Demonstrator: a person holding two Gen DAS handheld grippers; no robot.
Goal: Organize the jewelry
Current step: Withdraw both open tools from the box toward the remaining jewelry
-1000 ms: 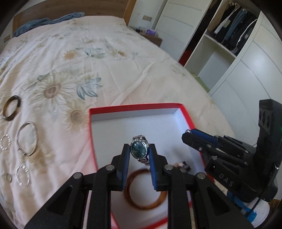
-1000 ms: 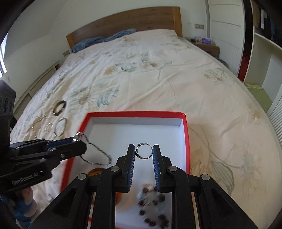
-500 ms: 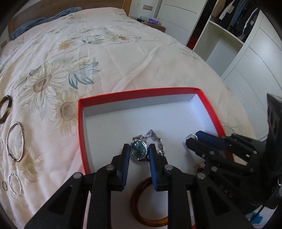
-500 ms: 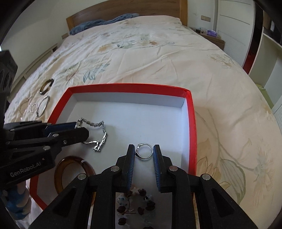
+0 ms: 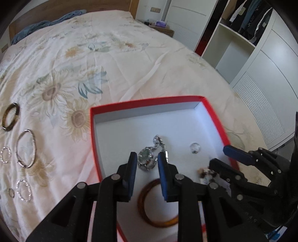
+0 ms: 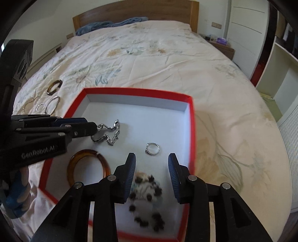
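A red box (image 5: pixel 145 101) with a white inside lies on the bed; it also shows in the right wrist view (image 6: pixel 137 92). My left gripper (image 5: pixel 146 163) is open, its jaws either side of a silver watch (image 5: pixel 148 158) that lies on the box floor (image 6: pixel 109 134). My right gripper (image 6: pixel 151 162) is open just short of a silver ring (image 6: pixel 152 148), which lies loose in the box (image 5: pixel 195 147). An amber bangle (image 6: pixel 87 167) and a dark beaded bracelet (image 6: pixel 147 197) also lie in the box.
Several bangles and rings lie on the floral bedspread left of the box: a dark bangle (image 5: pixel 10 117), a large silver hoop (image 5: pixel 26 148), smaller silver rings (image 5: pixel 23 189). A white wardrobe (image 5: pixel 260 65) stands to the right. A wooden headboard (image 6: pixel 134 16) is at the far end.
Both grippers have opened. The left one let go of the watch, the right one let go of the ring; both pieces now lie on the box floor.
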